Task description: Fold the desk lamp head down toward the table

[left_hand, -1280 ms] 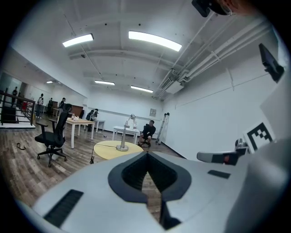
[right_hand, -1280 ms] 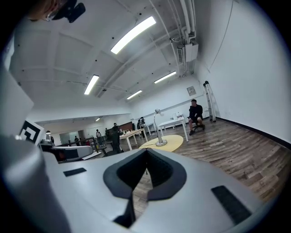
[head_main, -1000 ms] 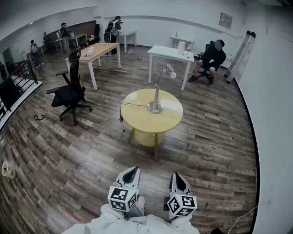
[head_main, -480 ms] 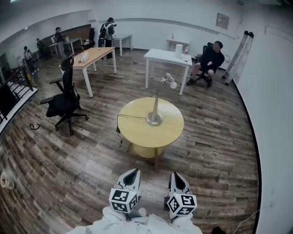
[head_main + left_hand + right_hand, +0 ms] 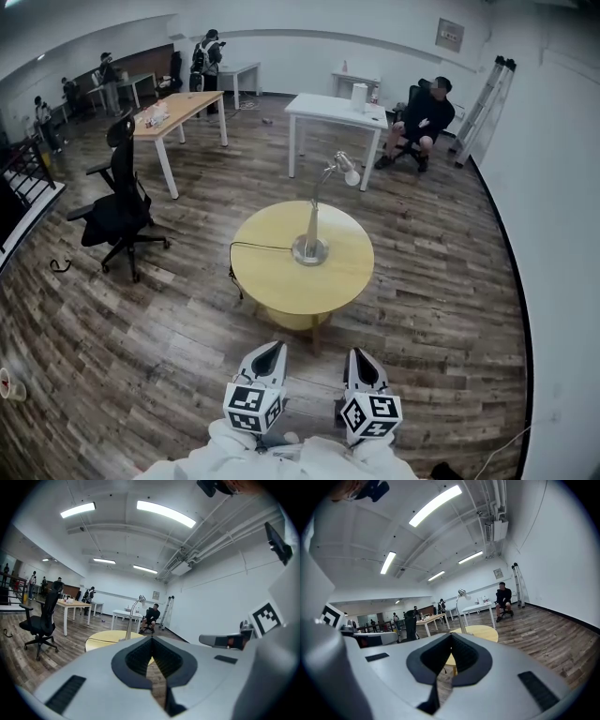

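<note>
We hold both grippers at 6 o'clock, well apart from round yellow table [image 5: 281, 286]. Left gripper [image 5: 271, 349] jaws together, ribbed dark pads meeting, nothing between; right gripper [image 5: 358, 355] likewise. Desk lamp [image 5: 312, 214] at 12 o'clock, mid-table: metal disc base, slim silver stem upright, small rounded head [image 5: 348, 170] raised toward 1 o'clock. Thin black cord [image 5: 258, 247] trails toward 9 o'clock

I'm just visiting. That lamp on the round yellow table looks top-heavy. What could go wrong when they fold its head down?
The desk lamp is tall and thin on a small base, so pushing the lamp head down may tip it. Its cord hangs off the edge of the round table and could snag a foot. The left gripper and right gripper both have their fingers shut and empty; they would need to open first.
</note>
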The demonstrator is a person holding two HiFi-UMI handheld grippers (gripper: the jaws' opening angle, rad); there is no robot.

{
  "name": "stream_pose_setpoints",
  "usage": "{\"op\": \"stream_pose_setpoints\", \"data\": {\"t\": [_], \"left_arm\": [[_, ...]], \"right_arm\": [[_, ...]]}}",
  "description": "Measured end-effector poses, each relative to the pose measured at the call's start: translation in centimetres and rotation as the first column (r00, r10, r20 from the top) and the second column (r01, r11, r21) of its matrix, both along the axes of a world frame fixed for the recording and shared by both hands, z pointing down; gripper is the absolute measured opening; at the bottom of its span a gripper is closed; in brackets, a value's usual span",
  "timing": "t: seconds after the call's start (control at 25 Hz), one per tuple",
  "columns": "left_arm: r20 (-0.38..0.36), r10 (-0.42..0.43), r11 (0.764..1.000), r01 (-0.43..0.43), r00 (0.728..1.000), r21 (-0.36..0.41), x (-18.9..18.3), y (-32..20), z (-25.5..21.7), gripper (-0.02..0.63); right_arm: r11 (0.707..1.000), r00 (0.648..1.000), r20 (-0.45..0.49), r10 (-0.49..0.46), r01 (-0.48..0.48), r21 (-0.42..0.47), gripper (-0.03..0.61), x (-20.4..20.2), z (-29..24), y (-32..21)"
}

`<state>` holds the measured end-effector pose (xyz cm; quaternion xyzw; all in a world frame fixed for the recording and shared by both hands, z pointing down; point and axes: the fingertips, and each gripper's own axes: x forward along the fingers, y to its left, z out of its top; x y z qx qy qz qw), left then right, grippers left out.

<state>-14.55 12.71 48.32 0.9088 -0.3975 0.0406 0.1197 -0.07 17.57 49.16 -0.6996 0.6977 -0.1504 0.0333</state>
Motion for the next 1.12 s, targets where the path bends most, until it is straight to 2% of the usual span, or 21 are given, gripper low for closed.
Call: {"op": "stream_pose_setpoints", "data": {"t": [0.68,1.12], "left_arm": [[-0.017,0.005,1.0,-0.006,1.0,-0.012,1.8,-4.0,0.2,0.0],[0.006,-0.032,0.999,0.032,0.999,-0.021,4.9,-10.0,0.6,0.0]], "right_arm": [[1.0,1.0,-0.016,0.002,-0.002,-0.011,0.011,1.5,-0.1,-3.5],[0.999,0.999,0.005,-0.033,0.033,0.003,0.011,4.7,-0.2,-10.3]]}}
